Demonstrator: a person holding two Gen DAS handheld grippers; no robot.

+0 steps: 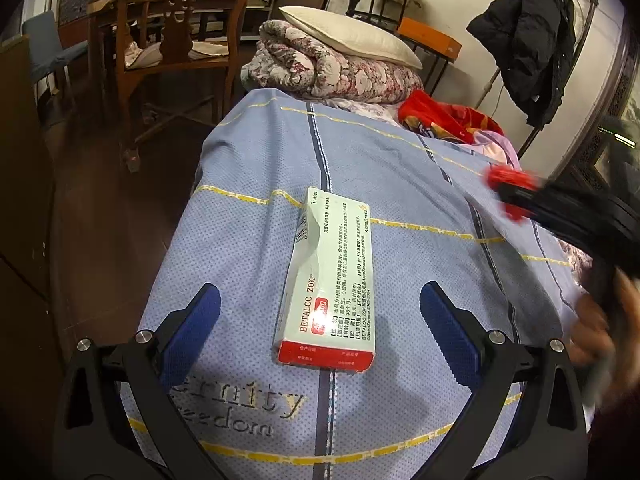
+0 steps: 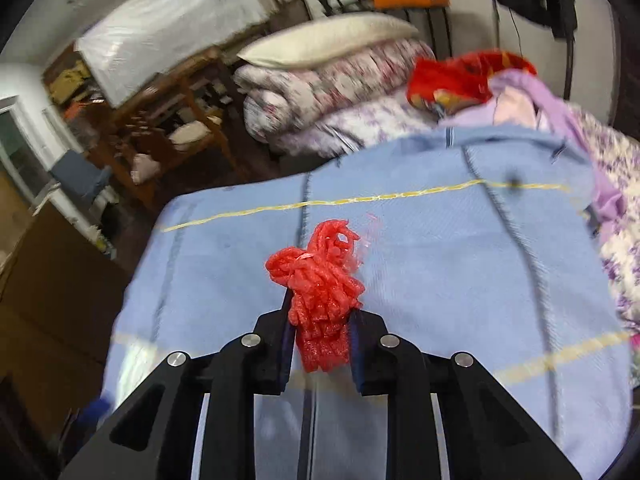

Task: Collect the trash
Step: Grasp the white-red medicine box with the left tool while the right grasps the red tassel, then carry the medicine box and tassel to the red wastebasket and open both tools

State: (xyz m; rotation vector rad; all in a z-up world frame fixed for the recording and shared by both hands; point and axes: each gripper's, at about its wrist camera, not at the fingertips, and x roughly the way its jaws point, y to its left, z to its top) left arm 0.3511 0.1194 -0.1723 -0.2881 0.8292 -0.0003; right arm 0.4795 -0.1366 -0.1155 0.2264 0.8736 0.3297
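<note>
Left wrist view: we record the left hand-held gripper (image 1: 320,320) with its two blue fingers (image 1: 192,332) standing well apart and clamped on nothing. Between them, touching neither, lies a medicine box (image 1: 330,280), white with a red near end and a torn long edge, printed "BETALOC ZOK". It rests flat on a blue blanket (image 1: 248,240) crossed by yellow and dark stripes, which covers the bed. At the right edge of this view we note the right hand-held gripper (image 1: 508,196), blurred, with a red tip showing, and behind it a hand (image 1: 596,320), also blurred.

Right wrist view: we find the right hand-held gripper (image 2: 320,320) drawn together on a red mesh wad (image 2: 320,292), a crumpled bundle of net-like material. The dark fingers press its lower part from both sides, and the upper part bulges out beyond the tips, over the blue blanket (image 2: 460,260). The picture is smeared by motion, so we cannot tell whether the wad still touches the blanket or hangs just above it.

At the far end of the bed we observe a rolled floral quilt (image 1: 320,64) with a cream pillow (image 1: 348,36) lying on top. Right of these sits a red cloth (image 1: 440,116) beside lilac fabric (image 2: 532,108). A wooden chair (image 1: 172,40) stands on the floor at far left, and a dark jacket (image 1: 528,40) hangs at far right.
</note>
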